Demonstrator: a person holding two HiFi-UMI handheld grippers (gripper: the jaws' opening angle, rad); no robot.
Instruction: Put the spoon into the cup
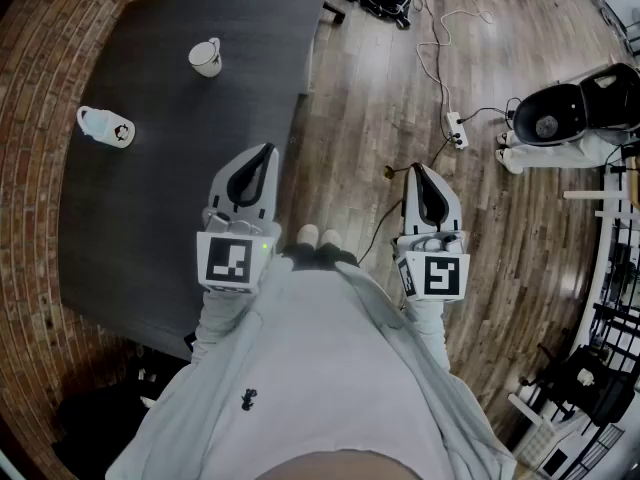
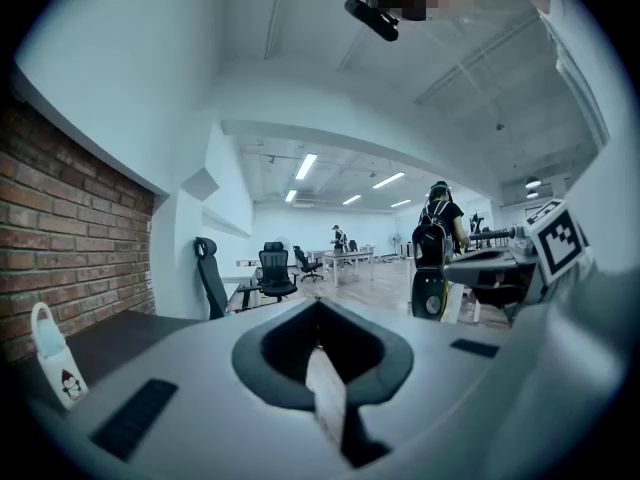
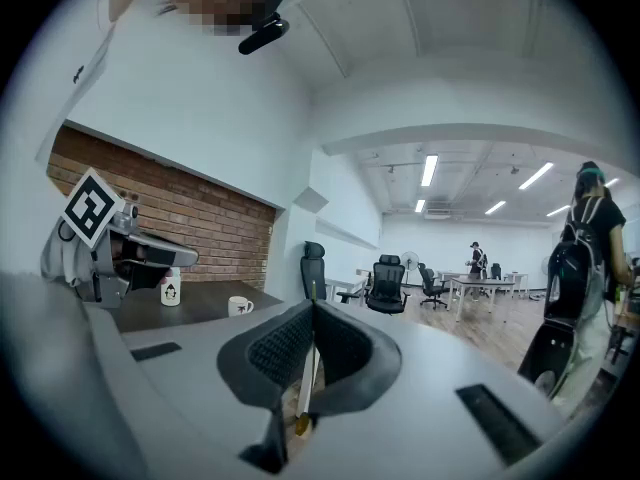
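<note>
Nearest, the person's pale top (image 1: 330, 368) fills the foreground. Beyond it the left gripper (image 1: 266, 152) hangs over the table (image 1: 180, 228) at its floor-side edge, jaws together. The right gripper (image 1: 417, 171) is likewise closed (a thin pale sliver at its seam, unidentifiable) and is off the table, over open wooden floor (image 1: 370, 98). A cup (image 1: 206, 57) stands at the table's far end, with a second mug (image 1: 105, 126) by its brick-wall edge. A power strip (image 1: 456, 129) lies on the floor well off the table.

No word, number or brand name is showing clearly enough to be read. The cube (image 1: 232, 260) on the left gripper (image 1: 268, 150) is carrying a square black-and-white coded marker, a pattern and not lettering, and the cube (image 1: 437, 276) on the right gripper (image 1: 415, 167) is carrying another. The white mug (image 1: 105, 126) is bearing a small dark printed figure, possibly a penguin. The white cup (image 3: 239, 306) is showing a tiny dark mark, and the shirt (image 1: 330, 368) a small dark emblem (image 1: 246, 399), both unreadable.
</note>
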